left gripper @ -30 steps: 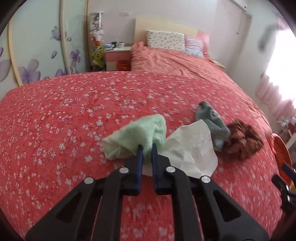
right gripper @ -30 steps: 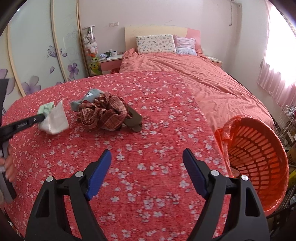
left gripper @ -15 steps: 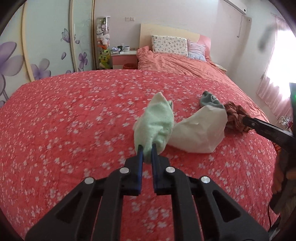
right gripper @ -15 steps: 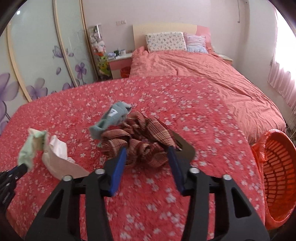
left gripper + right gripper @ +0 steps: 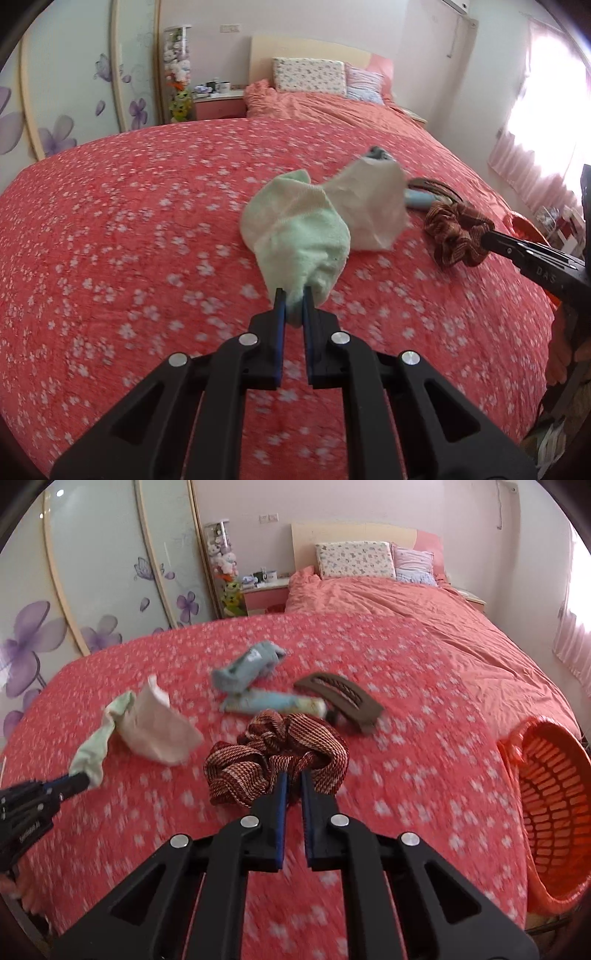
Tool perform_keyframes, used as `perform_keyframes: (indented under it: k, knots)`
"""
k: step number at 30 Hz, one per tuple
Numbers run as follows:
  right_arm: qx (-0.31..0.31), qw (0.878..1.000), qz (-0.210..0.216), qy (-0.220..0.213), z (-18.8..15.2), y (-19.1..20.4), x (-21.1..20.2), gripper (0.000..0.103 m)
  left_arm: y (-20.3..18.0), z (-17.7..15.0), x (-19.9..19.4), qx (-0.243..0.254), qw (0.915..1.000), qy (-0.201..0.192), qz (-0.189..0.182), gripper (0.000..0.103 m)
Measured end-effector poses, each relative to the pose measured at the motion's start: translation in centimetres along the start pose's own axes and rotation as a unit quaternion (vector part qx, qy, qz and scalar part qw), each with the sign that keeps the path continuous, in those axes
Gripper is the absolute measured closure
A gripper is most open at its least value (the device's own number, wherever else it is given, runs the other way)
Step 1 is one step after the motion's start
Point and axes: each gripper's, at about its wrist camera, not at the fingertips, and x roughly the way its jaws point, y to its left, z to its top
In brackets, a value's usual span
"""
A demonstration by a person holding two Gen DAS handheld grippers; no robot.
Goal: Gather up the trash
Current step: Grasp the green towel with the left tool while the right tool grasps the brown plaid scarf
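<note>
From the right wrist we see things the left view hides or cuts off: an orange basket off the bed's right edge, a brown hair clip, a pale tube and a grey-blue sock lying apart on the flowered cover. The left view alone shows the person's hand at its right edge.

Our left hand-held gripper is clamped on a mint-green sock; a crumpled white tissue sits against the sock, lifted with it above the cover. Our right hand-held gripper has just been closing and now pinches the brown-and-cream woven scrunchie near the bed's middle, just in front of the tube.

On the right gripper's side in the left view we read "DAS"; other lettering is too blurred.
</note>
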Motion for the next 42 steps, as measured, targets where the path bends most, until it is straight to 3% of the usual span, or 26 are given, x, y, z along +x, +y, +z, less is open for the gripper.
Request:
perform_keyframes:
  k: [2,4,6,9,13,20,22,24,27,29,38,42]
  knots:
    - [0.003,1.0,-0.002,0.008,-0.4,-0.5,-0.2,0.094,-0.5,-0.3,0.1,0.004,1.0,0.003,-0.001,0.091]
    - [0.013,1.0,-0.005,0.005,-0.7,-1.1,-0.5,0.082,-0.6,-0.5,0.0,0.001,1.0,0.002,0.005,0.087]
    - [0.024,1.0,-0.008,-0.003,-0.4,-1.4,-0.7,0.055,-0.5,-0.5,-0.2,-0.006,0.9999,-0.001,0.009,0.069]
    - [0.033,0.999,-0.011,-0.014,0.0,-1.4,-0.7,0.034,-0.2,0.1,-0.6,-0.019,0.9996,-0.01,0.015,0.049]
    - [0.019,1.0,-0.021,-0.009,0.7,-0.4,0.6,0.013,-1.0,0.7,-0.2,-0.014,0.9995,-0.008,0.028,0.038]
    - [-0.018,0.998,-0.043,0.036,0.5,1.9,3.7,0.01,-2.6,1.3,2.2,-0.004,0.9985,0.02,0.05,0.035]
    - [-0.024,0.997,-0.053,0.042,0.3,2.2,4.1,0.022,-2.7,1.3,2.9,-0.001,0.9978,0.026,0.061,0.035]
    - [-0.017,0.998,-0.047,0.04,0.2,1.8,3.9,0.042,-2.5,1.4,3.4,-0.004,0.9965,0.034,0.076,0.045]
    - [0.007,0.998,-0.061,0.034,0.1,0.4,3.3,0.054,-1.1,1.6,3.4,-0.02,0.9951,0.034,0.09,0.047]
    - [0.02,0.996,-0.08,0.03,0.0,-0.7,3.1,0.054,0.1,1.6,3.3,-0.032,0.9939,0.033,0.1,0.047]
    - [0.042,0.997,-0.063,0.033,-0.3,-1.9,3.4,0.038,1.3,1.9,3.3,-0.04,0.993,0.031,0.107,0.044]
    - [0.037,0.996,-0.069,0.034,-0.2,-1.6,3.5,0.036,1.4,2.0,3.4,-0.04,0.9934,0.032,0.102,0.041]
